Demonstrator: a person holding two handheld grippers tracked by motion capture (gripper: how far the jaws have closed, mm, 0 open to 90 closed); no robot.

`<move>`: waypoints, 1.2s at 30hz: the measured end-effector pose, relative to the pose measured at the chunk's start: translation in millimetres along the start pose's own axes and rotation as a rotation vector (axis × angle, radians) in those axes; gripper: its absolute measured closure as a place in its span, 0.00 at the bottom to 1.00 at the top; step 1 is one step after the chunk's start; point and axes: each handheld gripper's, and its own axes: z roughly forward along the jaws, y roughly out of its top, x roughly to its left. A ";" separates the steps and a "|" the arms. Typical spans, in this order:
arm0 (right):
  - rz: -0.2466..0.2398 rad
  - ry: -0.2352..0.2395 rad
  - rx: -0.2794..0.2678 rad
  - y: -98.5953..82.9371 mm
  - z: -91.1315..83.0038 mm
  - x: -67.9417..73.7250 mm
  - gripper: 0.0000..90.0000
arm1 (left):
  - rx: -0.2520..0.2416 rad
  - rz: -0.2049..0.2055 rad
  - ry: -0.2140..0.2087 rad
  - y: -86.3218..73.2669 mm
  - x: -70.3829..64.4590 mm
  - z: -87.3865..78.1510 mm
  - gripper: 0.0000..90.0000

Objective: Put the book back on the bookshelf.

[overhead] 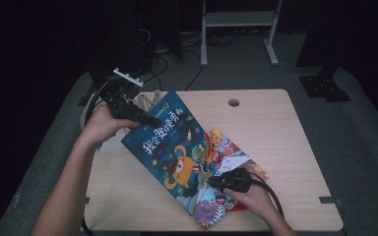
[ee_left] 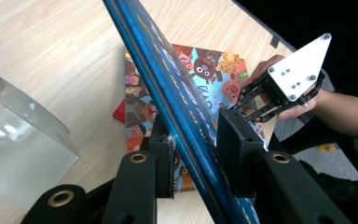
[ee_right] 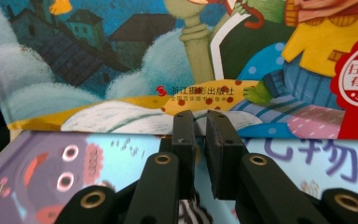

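Observation:
A blue picture book point(overhead: 170, 147) is held up at a slant over the table, cover facing me. My left gripper point(overhead: 130, 112) is shut on its far left corner; in the left gripper view the book's edge point(ee_left: 168, 88) runs between the two pads, at my left gripper point(ee_left: 198, 149). My right gripper point(overhead: 221, 181) sits at the book's near right edge. In the right gripper view my right gripper point(ee_right: 201, 123) has its jaws nearly together, tips against the blue book's point(ee_right: 121, 56) lower edge, nothing seen between them. A second colourful book point(overhead: 231, 150) lies flat underneath.
A clear plastic stand point(ee_left: 18, 140) is on the table at the left, near the left hand. A red book edge point(ee_left: 119, 112) peeks from under the flat book. The light wood table point(overhead: 270, 128) has a cable hole point(overhead: 234, 103) at the back.

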 end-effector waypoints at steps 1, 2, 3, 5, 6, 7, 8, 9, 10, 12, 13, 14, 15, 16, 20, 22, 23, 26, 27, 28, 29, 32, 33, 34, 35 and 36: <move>0.000 0.000 0.002 1.3 1.4 0.5 0.90 | 0.010 -0.001 0.001 3.7 0.8 -0.7 0.76; -0.004 -0.002 0.001 2.8 3.2 0.8 0.90 | 0.017 -0.003 0.002 6.5 1.3 -1.1 0.77; -0.007 -0.002 -0.001 4.0 4.6 1.0 0.90 | 0.020 -0.003 0.001 9.1 1.9 -1.5 0.77; -0.009 0.001 0.003 6.6 7.1 1.4 0.90 | 0.033 -0.006 0.003 13.9 2.2 -2.2 0.78; -0.016 0.000 0.003 7.5 8.1 1.1 0.90 | 0.038 -0.007 0.005 16.7 2.0 -2.5 0.78; -0.013 0.003 0.006 8.7 9.1 1.3 0.89 | 0.043 -0.006 0.006 19.4 1.9 -2.6 0.79; -0.023 0.001 0.002 9.6 10.3 0.8 0.89 | 0.050 -0.005 0.006 22.3 1.9 -2.4 0.79; -0.028 0.001 0.003 10.3 10.9 0.8 0.87 | 0.054 -0.005 0.005 24.0 2.1 -2.3 0.80; -0.030 -0.006 0.000 10.3 11.1 0.8 0.85 | 0.058 -0.006 0.002 26.0 2.6 -2.0 0.80; -0.036 -0.035 -0.002 8.8 9.1 -2.4 0.81 | 0.065 -0.013 -0.002 29.6 3.5 -1.3 0.81; -0.030 -0.055 -0.003 7.3 7.0 -5.9 0.79 | 0.068 -0.014 -0.002 31.2 3.8 -1.2 0.81; -0.022 -0.072 -0.004 5.8 3.5 -10.8 0.77 | 0.071 -0.013 -0.004 32.7 4.3 -1.1 0.82; -0.007 -0.093 -0.016 3.7 -1.6 -16.3 0.74 | 0.073 -0.017 0.000 34.1 3.8 -0.9 0.82; 0.015 -0.117 -0.036 1.0 -7.8 -22.4 0.71 | 0.076 -0.016 -0.001 35.7 4.0 -0.8 0.82; 0.110 -0.246 -0.082 -15.0 -32.9 -49.7 0.59 | 0.094 -0.006 0.012 43.4 -0.1 -1.5 0.83; 0.164 -0.292 -0.083 -28.1 -46.2 -68.6 0.56 | 0.103 0.006 0.024 48.0 -4.3 -2.2 0.84; 0.185 -0.318 -0.084 -33.8 -51.8 -76.7 0.55 | 0.109 0.010 0.026 49.6 -5.1 -2.4 0.84; 0.262 -0.375 -0.102 -48.5 -67.0 -96.6 0.52 | 0.120 0.015 0.034 55.9 -8.4 -2.9 0.85; 0.279 -0.391 -0.107 -52.6 -71.0 -101.9 0.51 | 0.125 0.015 0.036 57.3 -9.2 -3.1 0.85; 0.291 -0.404 -0.105 -55.5 -73.7 -105.5 0.50 | 0.129 0.019 0.037 59.4 -10.3 -3.1 0.85; 0.309 -0.430 -0.104 -60.1 -77.2 -111.2 0.49 | 0.130 0.018 0.038 60.6 -11.2 -3.1 0.86; 0.348 -0.493 -0.084 -70.9 -82.1 -123.3 0.46 | 0.136 0.022 0.038 64.4 -14.1 -3.0 0.87; 0.365 -0.506 -0.084 -75.0 -83.6 -127.7 0.46 | 0.141 0.025 0.038 65.5 -14.9 -2.9 0.87; 0.385 -0.516 -0.082 -79.3 -84.9 -132.1 0.45 | 0.143 0.026 0.039 66.6 -16.5 -2.9 0.88; 0.404 -0.535 -0.094 -85.0 -86.4 -136.8 0.45 | 0.145 0.027 0.039 67.3 -17.2 -3.1 0.88; 0.414 -0.543 -0.097 -88.5 -87.1 -139.6 0.45 | 0.148 0.031 0.038 68.5 -18.1 -3.6 0.89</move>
